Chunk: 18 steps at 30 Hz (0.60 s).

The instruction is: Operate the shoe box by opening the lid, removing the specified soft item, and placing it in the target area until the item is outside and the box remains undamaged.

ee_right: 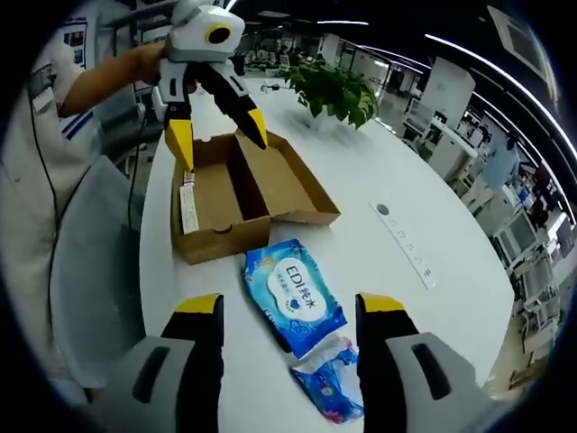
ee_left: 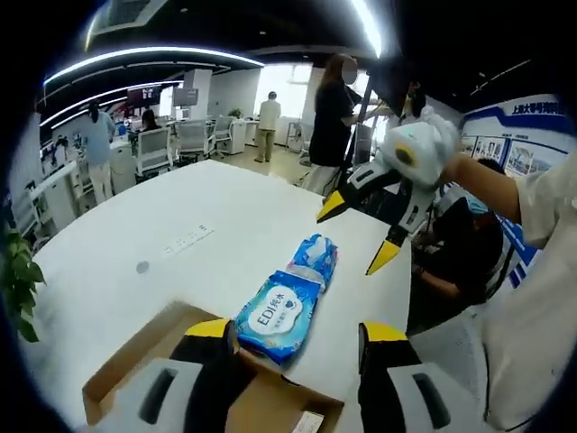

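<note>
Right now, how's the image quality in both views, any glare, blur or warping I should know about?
Left gripper view: fisheye bends the white table edge, ceiling light strips blow out, and the wipes pack print is slightly soft. Right gripper view: evenly lit, with the pack label and open cardboard box sharp, straight lines bowing near the rim, and only faint shadows.

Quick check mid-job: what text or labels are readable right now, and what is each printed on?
"EDI 纯水" on the blue wipes pack, lying on the white table beside the open cardboard box.
White label strip on the box wall: too small to read.
Blue wall board: Chinese heading, too blurred to read.
Smaller blue packet: print unreadable.
</note>
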{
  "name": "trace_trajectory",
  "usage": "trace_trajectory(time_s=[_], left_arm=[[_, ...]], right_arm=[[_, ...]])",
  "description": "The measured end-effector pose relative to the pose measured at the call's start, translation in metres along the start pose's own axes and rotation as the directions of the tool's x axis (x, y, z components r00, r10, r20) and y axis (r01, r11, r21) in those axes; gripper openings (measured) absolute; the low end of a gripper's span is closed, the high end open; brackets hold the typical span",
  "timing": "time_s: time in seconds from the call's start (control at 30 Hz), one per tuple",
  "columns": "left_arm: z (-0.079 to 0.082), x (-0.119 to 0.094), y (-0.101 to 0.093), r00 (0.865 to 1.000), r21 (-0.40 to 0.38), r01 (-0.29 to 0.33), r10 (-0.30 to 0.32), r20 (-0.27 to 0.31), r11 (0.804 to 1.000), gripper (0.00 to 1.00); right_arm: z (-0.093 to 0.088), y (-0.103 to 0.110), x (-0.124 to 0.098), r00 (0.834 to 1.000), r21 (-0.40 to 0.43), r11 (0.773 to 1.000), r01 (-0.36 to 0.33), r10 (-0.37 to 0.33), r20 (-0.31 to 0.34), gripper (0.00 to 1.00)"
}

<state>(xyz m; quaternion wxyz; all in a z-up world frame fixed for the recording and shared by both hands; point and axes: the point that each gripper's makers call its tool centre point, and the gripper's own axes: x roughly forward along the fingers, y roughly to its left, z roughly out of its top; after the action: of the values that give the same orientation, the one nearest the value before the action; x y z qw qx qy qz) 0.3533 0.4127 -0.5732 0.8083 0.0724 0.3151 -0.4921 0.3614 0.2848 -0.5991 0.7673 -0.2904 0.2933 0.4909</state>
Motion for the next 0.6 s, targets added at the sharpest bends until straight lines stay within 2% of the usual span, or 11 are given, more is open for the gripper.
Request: trace_trajectory(time_s=[0.3,0.6], left_arm=[[-0.019,-0.033,0.015,0.997,-0.039,-0.069,0.069,0.019,0.997,0.62],[-0.043,-0.070,0.032,0.986,-0.103,-0.151,0.158,0.059,0.983,0.66]], right_arm=[[0.015,0.013,0.010,0.999,-0.013,0.999,-0.038,0.038,0.022,0.60],[0.027,0.032,0.025,0.995,-0.041,0.995,-0.092,0.093,0.034,0.59]])
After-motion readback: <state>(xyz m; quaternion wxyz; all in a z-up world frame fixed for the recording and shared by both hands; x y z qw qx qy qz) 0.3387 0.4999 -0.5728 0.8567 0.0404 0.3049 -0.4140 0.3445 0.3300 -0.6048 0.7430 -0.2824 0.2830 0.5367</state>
